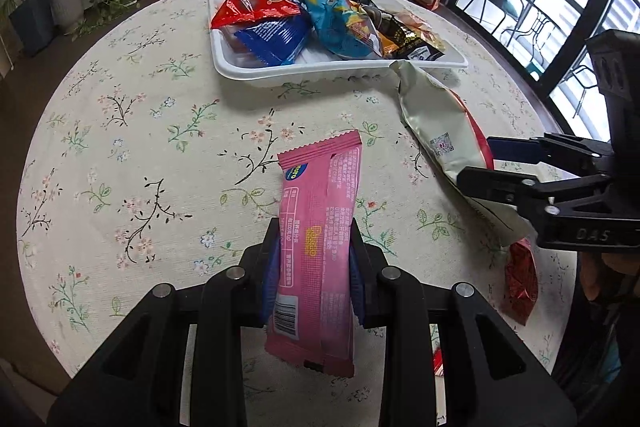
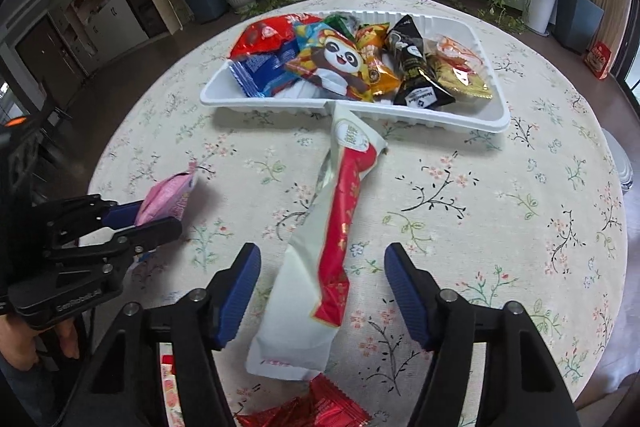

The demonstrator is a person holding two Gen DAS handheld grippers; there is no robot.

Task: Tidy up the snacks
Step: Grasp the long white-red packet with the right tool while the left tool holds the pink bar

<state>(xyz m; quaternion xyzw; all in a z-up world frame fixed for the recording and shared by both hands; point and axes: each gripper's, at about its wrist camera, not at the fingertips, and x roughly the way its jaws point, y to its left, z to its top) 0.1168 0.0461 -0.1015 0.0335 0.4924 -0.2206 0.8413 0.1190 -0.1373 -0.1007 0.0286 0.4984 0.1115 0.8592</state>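
Note:
My left gripper (image 1: 314, 263) is shut on a long pink snack packet (image 1: 320, 227), held above the flowered tablecloth; the right wrist view shows that left gripper (image 2: 160, 217) at the left with the pink snack packet (image 2: 170, 197) sticking out of it. My right gripper (image 2: 322, 267) stands open, its blue pads either side of a long white and red snack packet (image 2: 332, 227) that lies on the table and does not touch them. The left wrist view has this white packet (image 1: 440, 123) by the right gripper (image 1: 476, 163). A white tray (image 2: 224, 87) behind holds several snack bags.
The white tray (image 1: 224, 63) sits at the far middle of the round table. A red foil packet (image 2: 312, 411) lies near the front edge, seen also as the red foil packet (image 1: 520, 283). A hand (image 2: 24, 343) grips the left tool. Potted plants and a low white cabinet stand behind.

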